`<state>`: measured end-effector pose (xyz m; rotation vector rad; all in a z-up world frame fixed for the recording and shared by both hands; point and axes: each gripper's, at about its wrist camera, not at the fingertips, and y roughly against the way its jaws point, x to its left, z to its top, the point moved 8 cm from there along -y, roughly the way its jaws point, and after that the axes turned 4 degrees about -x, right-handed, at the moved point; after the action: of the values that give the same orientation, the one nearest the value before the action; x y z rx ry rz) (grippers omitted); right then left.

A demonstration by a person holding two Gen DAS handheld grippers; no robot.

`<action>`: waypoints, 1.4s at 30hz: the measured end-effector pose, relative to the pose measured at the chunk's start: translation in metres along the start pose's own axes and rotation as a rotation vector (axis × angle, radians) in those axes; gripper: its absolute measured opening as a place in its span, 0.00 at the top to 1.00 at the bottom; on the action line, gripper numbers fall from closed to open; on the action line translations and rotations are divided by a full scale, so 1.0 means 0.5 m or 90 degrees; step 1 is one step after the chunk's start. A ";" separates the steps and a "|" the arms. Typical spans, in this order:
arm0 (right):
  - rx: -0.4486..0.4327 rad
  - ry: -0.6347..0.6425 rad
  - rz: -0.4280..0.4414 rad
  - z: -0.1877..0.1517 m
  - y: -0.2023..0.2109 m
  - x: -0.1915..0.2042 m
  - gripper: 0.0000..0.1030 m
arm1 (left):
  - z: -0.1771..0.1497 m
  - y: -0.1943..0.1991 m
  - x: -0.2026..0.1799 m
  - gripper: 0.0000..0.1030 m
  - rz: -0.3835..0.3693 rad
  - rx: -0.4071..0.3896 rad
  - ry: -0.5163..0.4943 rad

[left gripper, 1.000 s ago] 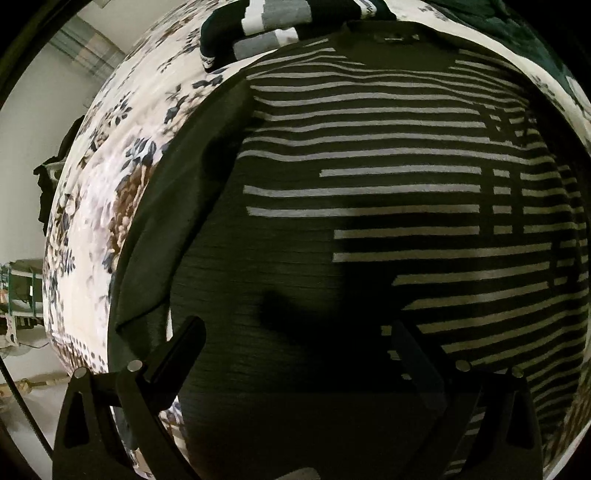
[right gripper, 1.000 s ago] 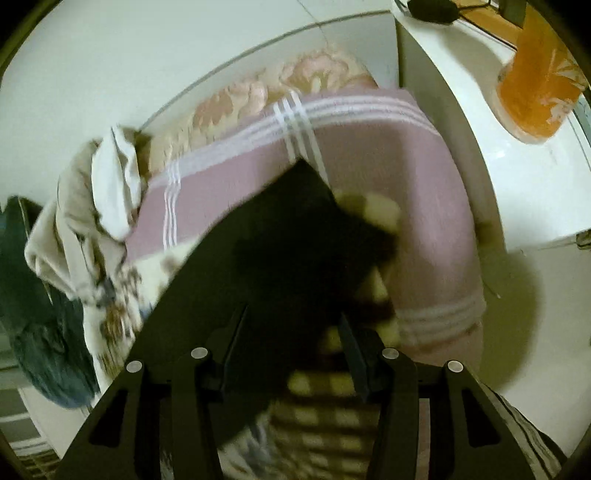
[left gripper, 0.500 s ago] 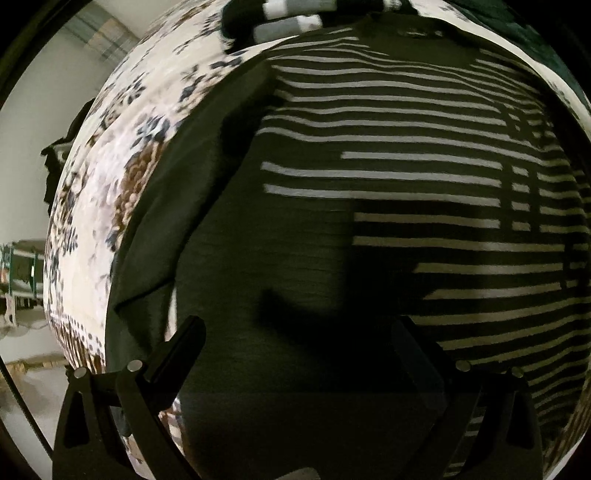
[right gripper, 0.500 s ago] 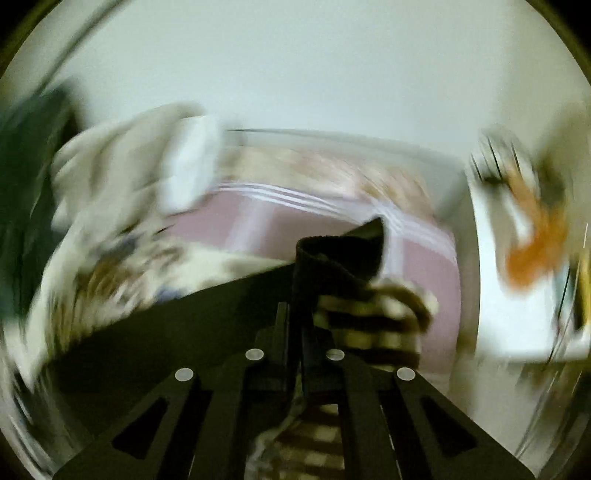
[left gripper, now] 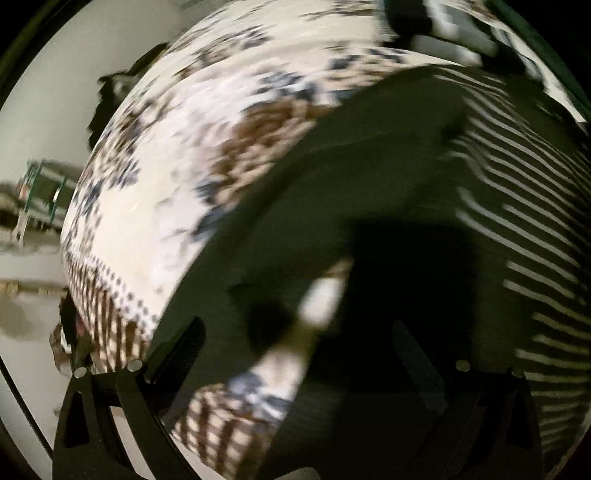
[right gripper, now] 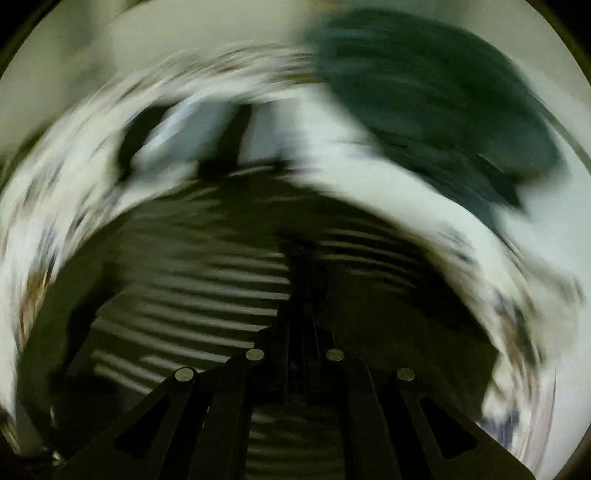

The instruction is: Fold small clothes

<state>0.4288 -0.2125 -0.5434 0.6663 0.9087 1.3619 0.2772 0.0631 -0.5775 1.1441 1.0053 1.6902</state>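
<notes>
A dark sweater with white stripes (left gripper: 517,221) lies spread on the floral bedspread (left gripper: 177,177). Its plain dark left sleeve (left gripper: 332,177) runs up across the left wrist view. My left gripper (left gripper: 299,354) is open, its fingers (left gripper: 181,350) wide apart just above the sweater's lower left part. In the blurred right wrist view my right gripper (right gripper: 295,332) is shut on a fold of the striped sweater (right gripper: 221,288) and holds it over the sweater's body.
A second striped garment (left gripper: 443,33) lies beyond the sweater at the top. A dark green cloth pile (right gripper: 436,110) sits at the upper right of the right wrist view. The bed's left edge drops to the floor, with furniture (left gripper: 40,192) beyond.
My left gripper has swung left toward the sleeve and the bed edge. My right gripper closed on the sweater's fabric and swung it round from facing the pink blanket to over the sweater.
</notes>
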 end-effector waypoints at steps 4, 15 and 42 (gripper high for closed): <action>0.018 0.166 0.014 -0.013 -0.061 0.224 0.96 | -0.010 -0.024 0.083 0.00 0.017 0.014 0.046; 0.105 0.246 0.044 -0.066 -0.076 0.365 0.95 | -0.066 -0.076 0.279 0.00 0.039 0.055 0.130; 0.261 -0.130 0.137 -0.269 0.015 0.107 0.43 | -0.068 -0.114 0.460 0.96 -0.190 0.023 0.276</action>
<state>0.3090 -0.1727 -0.6149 1.2247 0.9793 1.2738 0.2033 0.2906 -0.5749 0.6154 1.4003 1.7115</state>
